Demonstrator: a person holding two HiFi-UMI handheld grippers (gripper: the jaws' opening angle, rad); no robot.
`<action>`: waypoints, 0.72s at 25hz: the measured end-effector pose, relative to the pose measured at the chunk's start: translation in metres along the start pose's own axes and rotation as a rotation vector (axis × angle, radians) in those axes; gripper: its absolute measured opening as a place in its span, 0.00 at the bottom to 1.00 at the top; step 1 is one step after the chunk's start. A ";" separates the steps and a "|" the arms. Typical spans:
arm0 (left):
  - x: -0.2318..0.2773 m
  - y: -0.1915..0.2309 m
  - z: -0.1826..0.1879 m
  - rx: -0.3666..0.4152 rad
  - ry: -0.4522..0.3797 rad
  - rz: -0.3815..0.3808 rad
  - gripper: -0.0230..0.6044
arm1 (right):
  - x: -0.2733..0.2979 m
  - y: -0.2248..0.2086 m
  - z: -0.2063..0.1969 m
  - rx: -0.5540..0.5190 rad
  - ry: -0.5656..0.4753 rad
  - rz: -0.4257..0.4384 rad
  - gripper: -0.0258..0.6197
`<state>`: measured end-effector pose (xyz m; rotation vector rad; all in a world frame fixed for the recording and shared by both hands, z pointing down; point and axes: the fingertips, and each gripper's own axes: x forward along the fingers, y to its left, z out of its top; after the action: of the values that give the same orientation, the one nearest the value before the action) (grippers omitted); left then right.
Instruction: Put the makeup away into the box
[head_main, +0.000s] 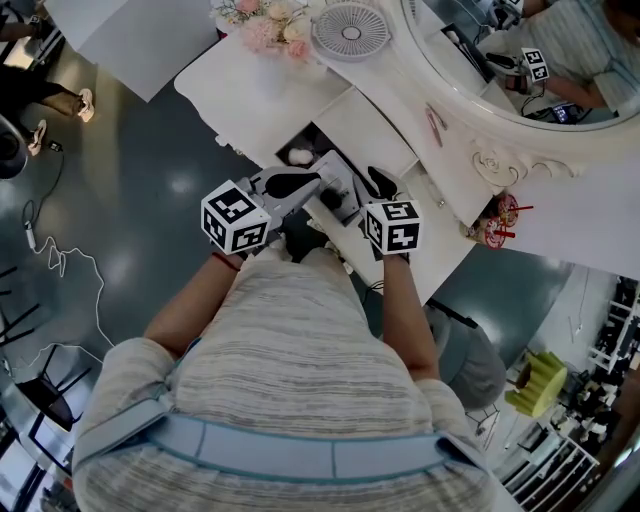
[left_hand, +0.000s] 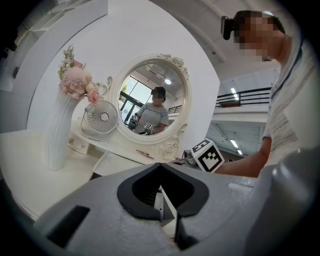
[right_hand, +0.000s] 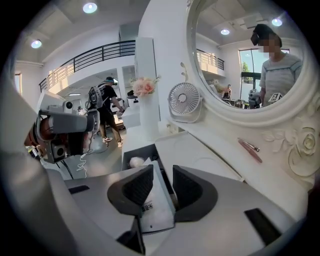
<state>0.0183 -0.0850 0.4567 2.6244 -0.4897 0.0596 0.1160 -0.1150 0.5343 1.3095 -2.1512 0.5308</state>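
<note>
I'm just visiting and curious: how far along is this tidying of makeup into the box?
Early, it seems. Done: a white puff lies in the open box. In hand: the left gripper pinches something thin and white, likely the white packet seen between the right gripper's open fingers, by the box. Left: a pink stick on the table by the mirror.

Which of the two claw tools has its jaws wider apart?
The right gripper: its jaws stand apart with a white packet between them. The left gripper's jaws are pinched together on a thin white sliver.
</note>
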 end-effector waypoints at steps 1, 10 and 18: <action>0.001 0.000 0.000 0.000 0.000 0.000 0.06 | -0.002 -0.008 0.004 0.000 -0.006 -0.012 0.17; 0.007 0.001 0.000 -0.003 0.003 0.006 0.06 | -0.007 -0.073 0.027 -0.013 -0.019 -0.113 0.17; 0.009 0.006 0.001 -0.007 0.006 0.024 0.06 | -0.003 -0.135 0.026 -0.017 0.031 -0.200 0.17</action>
<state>0.0243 -0.0938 0.4594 2.6111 -0.5184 0.0739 0.2314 -0.1883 0.5186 1.4770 -1.9674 0.4470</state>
